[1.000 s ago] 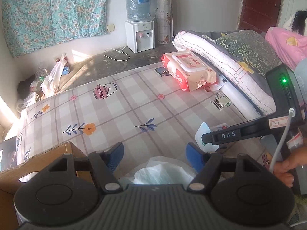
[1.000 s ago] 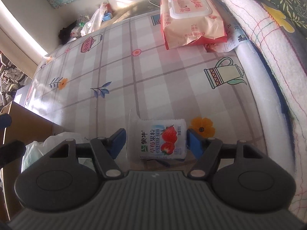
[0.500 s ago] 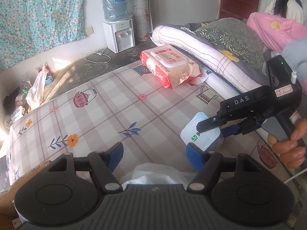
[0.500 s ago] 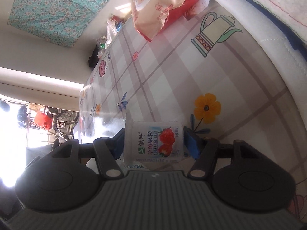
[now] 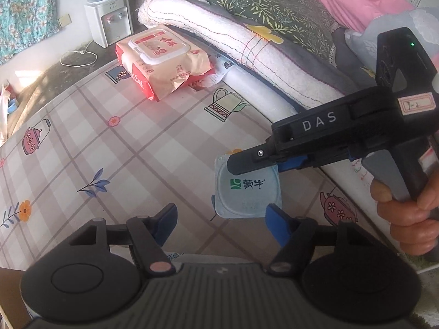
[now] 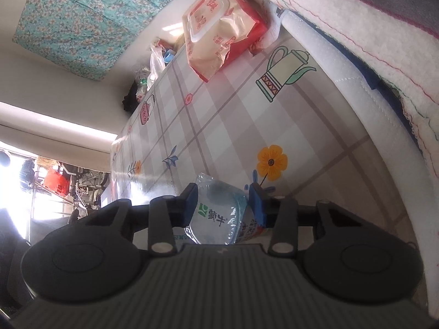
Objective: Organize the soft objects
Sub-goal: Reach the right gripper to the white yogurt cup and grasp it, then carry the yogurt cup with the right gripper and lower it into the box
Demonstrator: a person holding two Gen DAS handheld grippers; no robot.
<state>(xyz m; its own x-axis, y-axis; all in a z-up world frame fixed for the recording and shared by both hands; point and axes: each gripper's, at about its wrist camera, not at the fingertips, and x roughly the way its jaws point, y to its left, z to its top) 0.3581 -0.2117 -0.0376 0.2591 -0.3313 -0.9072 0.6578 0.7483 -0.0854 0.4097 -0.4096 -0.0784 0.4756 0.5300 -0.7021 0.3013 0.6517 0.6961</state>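
Note:
A small yogurt cup [image 5: 247, 189] with a pale blue foil lid and green logo sits over the checked tablecloth [image 5: 109, 150]. My right gripper [image 5: 255, 168] comes in from the right, held by a person's hand [image 5: 406, 219]. Its jaws are closing, and in the right wrist view the blue pads [image 6: 192, 203] press on both sides of the tilted cup [image 6: 219, 216] inside the right gripper [image 6: 223, 205]. My left gripper [image 5: 221, 213] hovers just in front of the cup, open and narrowing slightly, with nothing between its fingers.
A red and beige pack of wet wipes [image 5: 162, 57] lies at the far end of the table. Rolled white bedding [image 5: 247, 49] and a leaf-print pillow [image 5: 274, 8] line the right edge. A water dispenser [image 5: 109, 19] stands by the far wall.
The right gripper's pads have closed onto the yogurt cup and rolled it onto a tilt. The left gripper has moved right and downward toward the cup; the white plastic bag beneath it has left view.

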